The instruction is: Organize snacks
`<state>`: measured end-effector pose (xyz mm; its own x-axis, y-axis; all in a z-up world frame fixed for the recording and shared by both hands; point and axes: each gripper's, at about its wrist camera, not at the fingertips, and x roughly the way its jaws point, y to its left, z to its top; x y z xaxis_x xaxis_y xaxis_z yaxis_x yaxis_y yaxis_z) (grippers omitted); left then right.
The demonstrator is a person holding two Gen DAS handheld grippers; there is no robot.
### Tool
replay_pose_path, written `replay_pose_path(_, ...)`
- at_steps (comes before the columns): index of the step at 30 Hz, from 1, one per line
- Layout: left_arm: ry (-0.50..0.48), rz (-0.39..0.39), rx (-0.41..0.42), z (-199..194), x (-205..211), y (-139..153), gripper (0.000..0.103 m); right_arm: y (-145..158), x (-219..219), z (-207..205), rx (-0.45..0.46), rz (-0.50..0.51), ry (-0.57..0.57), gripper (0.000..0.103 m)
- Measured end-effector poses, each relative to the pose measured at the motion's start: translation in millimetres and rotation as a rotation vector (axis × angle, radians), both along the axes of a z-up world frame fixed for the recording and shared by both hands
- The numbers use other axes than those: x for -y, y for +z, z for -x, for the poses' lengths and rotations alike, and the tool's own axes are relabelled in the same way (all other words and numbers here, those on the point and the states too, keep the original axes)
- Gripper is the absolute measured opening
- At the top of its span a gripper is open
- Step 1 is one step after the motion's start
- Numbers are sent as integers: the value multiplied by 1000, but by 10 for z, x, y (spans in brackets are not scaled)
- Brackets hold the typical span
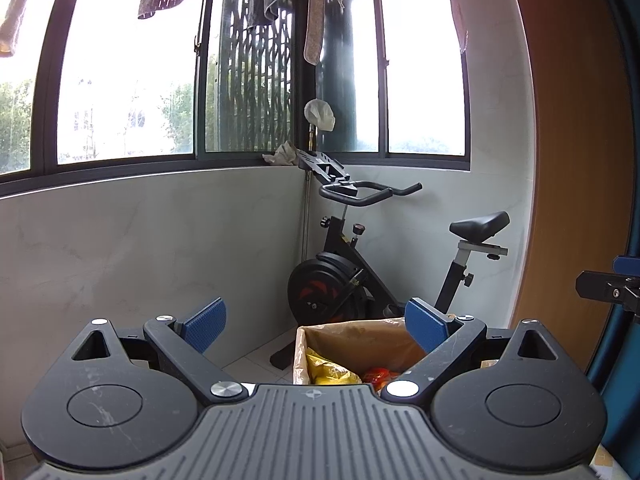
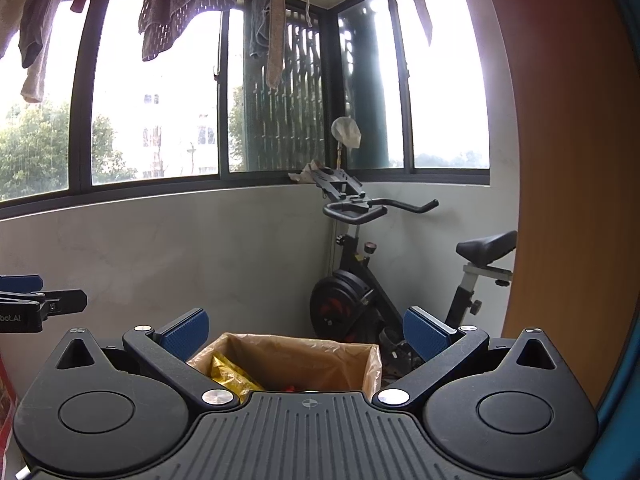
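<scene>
— In the balcony corner, below both cameras, a cardboard box [image 2: 316, 360] lined with a clear plastic bag is seen, its mouth left open upward so that packets can be dropped straight in.

— And what is held in it?

— A crumpled yellow snack packet [image 2: 230, 374] is leaned against the box's left inner wall, and something red [image 1: 378, 374] is lodged beside it, lower down. The red item is largely hidden by the gripper body, so it can only be guessed to be another packet.

— How are the grippers carried?

— The left gripper [image 1: 316, 322] is held level above the box with its blue pads spread wide apart and nothing between them. The right gripper [image 2: 306, 330] is kept the same way: jaws released, empty, aimed over the box's open top. Each is glimpsed at the edge of the other's view, so the two are judged to be held side by side.

— Why so high?

— No loose snacks are shown outside the box from these angles. The raised, parted posture is read as a neutral one, from which the box can be reached by either tool. How much of the sorting is done cannot be settled here.

— Anything behind?

— An exercise bike [image 2: 360, 300] is parked in the corner just beyond the box, and laundry [image 2: 176, 4] is hung overhead. Neither is thought to concern the task.
</scene>
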<state>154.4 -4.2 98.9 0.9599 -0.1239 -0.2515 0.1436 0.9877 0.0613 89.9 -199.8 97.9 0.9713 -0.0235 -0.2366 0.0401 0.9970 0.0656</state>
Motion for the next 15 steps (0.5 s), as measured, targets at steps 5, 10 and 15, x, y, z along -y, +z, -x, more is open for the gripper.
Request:
replay_pose_path(5,7,1,1,4,15,0,97,10,-3,-14,-4,-6,-5,103)
replay_pose_path(10,14,2,1,5,31,-7,97,10,0,0,-2,-9,-11,103)
replay_pose_path(15,23,5,-3,3,55,-15,97,3,-15,7,-4,-11,-14,103)
